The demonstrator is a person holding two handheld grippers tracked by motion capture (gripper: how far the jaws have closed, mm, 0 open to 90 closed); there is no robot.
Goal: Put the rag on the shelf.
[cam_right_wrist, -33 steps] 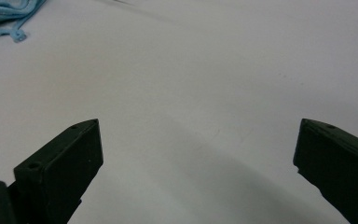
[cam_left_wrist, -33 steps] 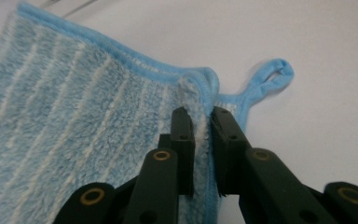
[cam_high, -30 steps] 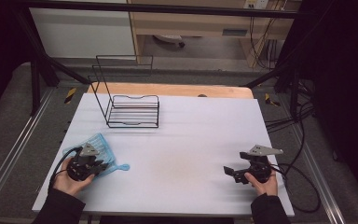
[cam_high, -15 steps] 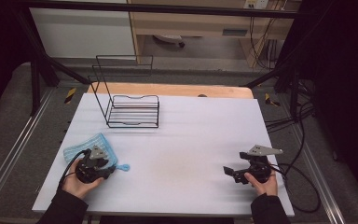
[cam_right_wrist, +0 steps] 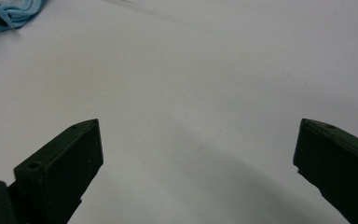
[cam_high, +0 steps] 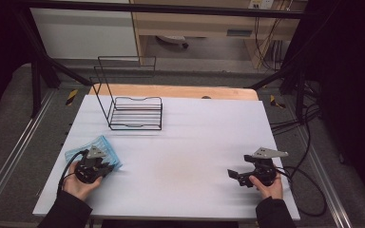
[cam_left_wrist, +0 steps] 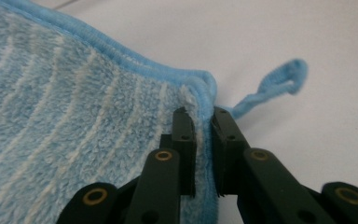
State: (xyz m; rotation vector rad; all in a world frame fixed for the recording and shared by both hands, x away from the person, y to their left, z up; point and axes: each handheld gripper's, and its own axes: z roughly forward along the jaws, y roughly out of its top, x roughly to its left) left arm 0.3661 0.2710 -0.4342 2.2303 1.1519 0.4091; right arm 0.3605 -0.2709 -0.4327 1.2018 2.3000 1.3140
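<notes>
I see a white bench (cam_high: 195,137) with a strip of bare wood (cam_high: 171,91) along its far edge. Grey carpet (cam_high: 9,123) lies on both sides, crossed by metal rails (cam_high: 14,156). Black frame bars (cam_high: 161,7) run overhead and slant down at the corners. Beyond stand a white panel (cam_high: 83,33) and a wooden desk (cam_high: 195,23). Cables (cam_high: 309,118) hang and coil at the right, where it is dark.

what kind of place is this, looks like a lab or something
Most likely a lab or workshop bench set up for recording handling work. A white table stands inside a dark metal frame, cables trail over its edge, and it bears only a wire rack and a blue cloth.
</notes>
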